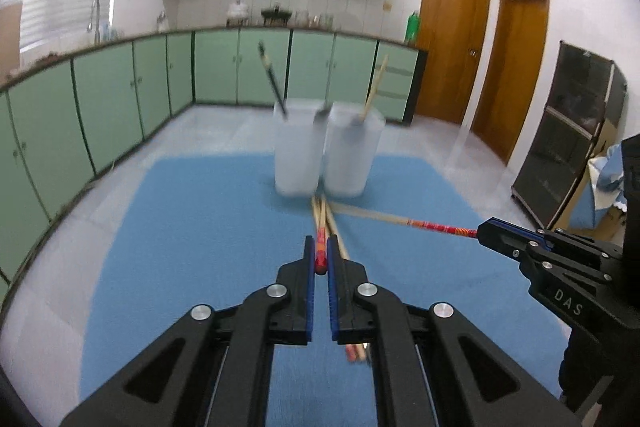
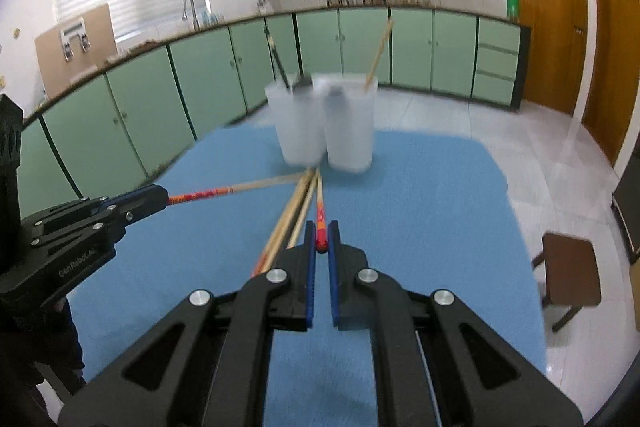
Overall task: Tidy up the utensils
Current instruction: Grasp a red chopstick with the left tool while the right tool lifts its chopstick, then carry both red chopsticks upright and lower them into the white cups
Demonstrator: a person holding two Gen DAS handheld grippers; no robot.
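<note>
Two frosted plastic cups (image 1: 326, 153) (image 2: 326, 125) stand side by side at the far end of the blue mat (image 1: 200, 227). The left cup holds a dark chopstick (image 1: 272, 75), the right cup a wooden one (image 1: 374, 87). My left gripper (image 1: 320, 247) is shut on the red end of a wooden chopstick (image 1: 320, 251). My right gripper (image 2: 321, 233) is shut on the red end of another chopstick (image 2: 320, 223); it shows in the left wrist view (image 1: 484, 231) holding that chopstick (image 1: 432, 227). Several more chopsticks (image 2: 290, 215) lie on the mat, tips toward the cups.
The mat covers a table with bare white margins (image 2: 560, 187). Green kitchen cabinets (image 1: 120, 99) line the far walls. A brown stool (image 2: 570, 271) stands to the right below the table. A dark glass cabinet (image 1: 572, 131) stands at right.
</note>
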